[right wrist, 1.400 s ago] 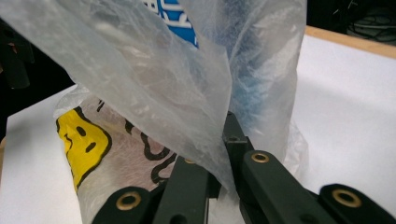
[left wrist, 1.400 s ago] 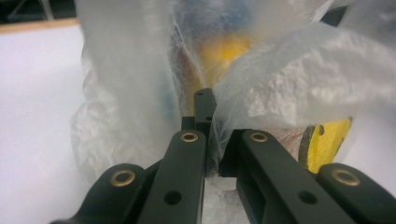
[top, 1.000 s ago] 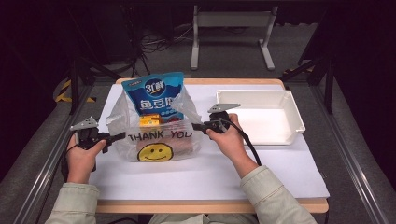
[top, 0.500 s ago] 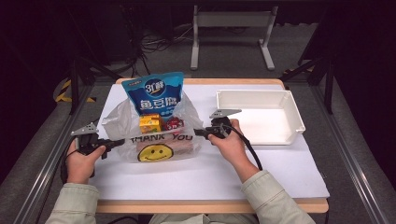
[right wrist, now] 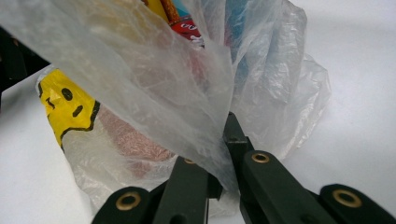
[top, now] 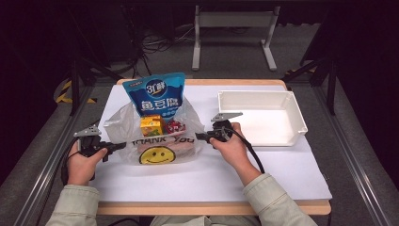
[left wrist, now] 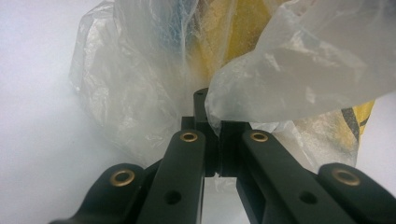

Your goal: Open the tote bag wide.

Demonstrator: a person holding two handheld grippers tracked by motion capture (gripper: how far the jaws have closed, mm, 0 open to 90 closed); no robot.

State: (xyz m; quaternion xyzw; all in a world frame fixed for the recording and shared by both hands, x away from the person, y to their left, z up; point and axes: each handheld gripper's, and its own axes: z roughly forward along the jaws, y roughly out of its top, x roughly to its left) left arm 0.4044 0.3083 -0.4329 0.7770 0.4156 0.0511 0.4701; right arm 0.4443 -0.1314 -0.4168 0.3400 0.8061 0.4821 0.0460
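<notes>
- One table (top: 282, 188) carries everything, its top covered in white with a wooden edge showing at the near and far sides.
- One white tray (top: 295, 115) sits toward the table's far right corner; nothing lies in it.
- One clear plastic bag (top: 120, 125), printed "THANK YOU" with a yellow smiley face, lies at the middle of the table, left of the tray and well apart from it.
- Inside the bag, four things can be counted: one tall blue pouch (top: 156, 93) with white lettering standing up out of the mouth toward the far edge, one yellow-orange carton (top: 151, 125) in front of it, one small red packet (top: 175, 126) just beside the carton, and one pinkish flat pack (top: 181, 147) lying at the bottom behind the smiley.
- Two grippers are at work, one in each hand, both level with the table top.
- The left gripper (top: 121, 146) is clamped on the bag's left edge; in the left gripper view the film is bunched between its closed jaws.
- The right gripper (top: 198, 137) is clamped on the bag's right edge; in the right gripper view a fold of film runs down into its closed jaws.
</notes>
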